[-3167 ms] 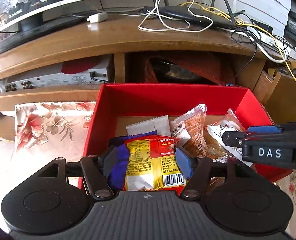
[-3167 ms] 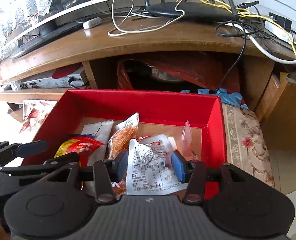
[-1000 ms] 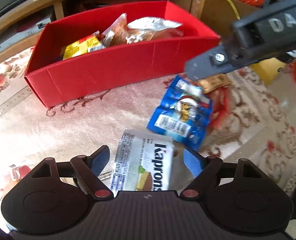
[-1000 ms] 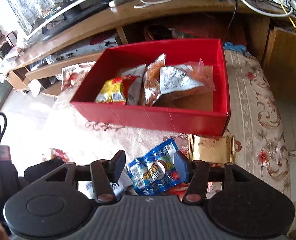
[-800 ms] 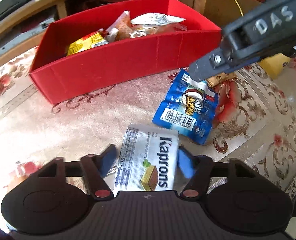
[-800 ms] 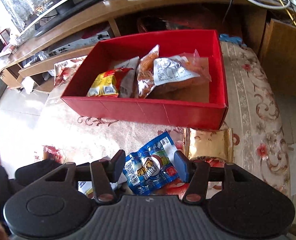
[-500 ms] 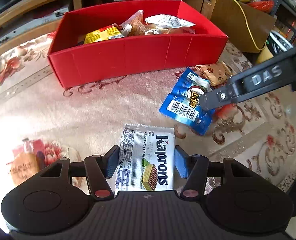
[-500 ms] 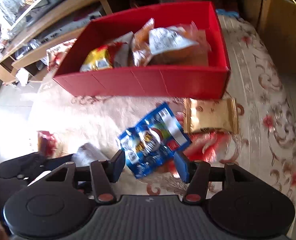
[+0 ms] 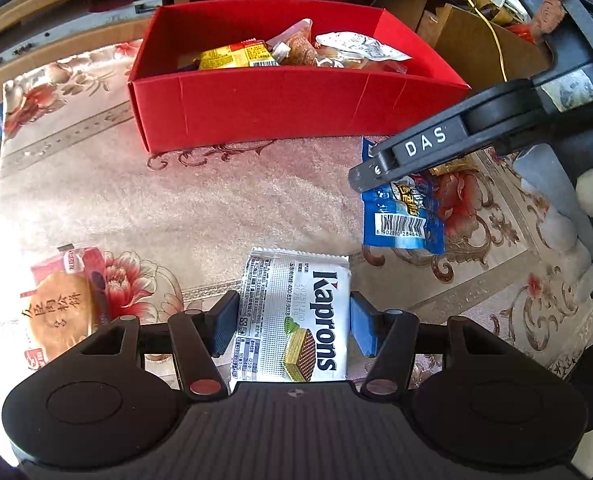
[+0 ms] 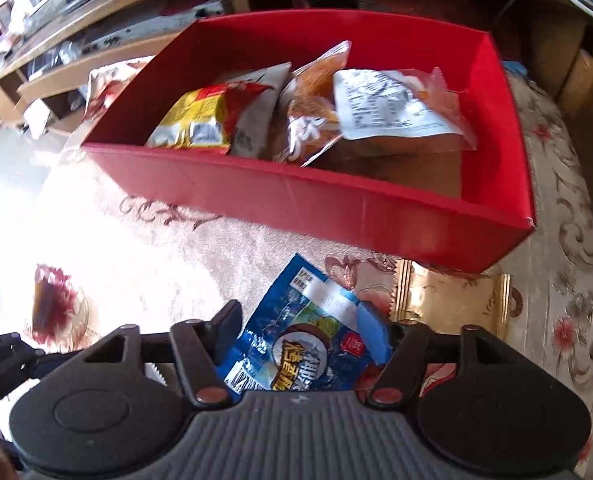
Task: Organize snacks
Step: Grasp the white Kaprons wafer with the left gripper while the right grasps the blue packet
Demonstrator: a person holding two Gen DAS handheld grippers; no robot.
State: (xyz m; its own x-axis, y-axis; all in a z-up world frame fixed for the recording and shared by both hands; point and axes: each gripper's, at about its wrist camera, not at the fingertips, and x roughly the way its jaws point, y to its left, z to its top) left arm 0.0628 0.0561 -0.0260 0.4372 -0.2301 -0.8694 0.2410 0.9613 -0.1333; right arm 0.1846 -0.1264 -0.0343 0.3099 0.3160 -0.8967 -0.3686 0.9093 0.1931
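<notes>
My left gripper is shut on a white Kaprons wafer packet, its blue pads pressed to both long edges just above the floral cloth. My right gripper hangs low over a blue snack packet. Its jaws are opening and the packet lies between them, ungripped. In the left wrist view one of the right gripper's fingers crosses that blue packet. Behind stands a red box holding several snack bags, among them a yellow one.
A gold packet lies in front of the red box's right corner. A round pastry in a clear wrapper sits on the cloth at the left. A wooden TV stand, cables and a cardboard box are behind.
My left gripper's jaws closed onto the wafer packet. My right gripper dropped closer over the blue packet and its jaws widened. The red box appears farther off in the left wrist view.
</notes>
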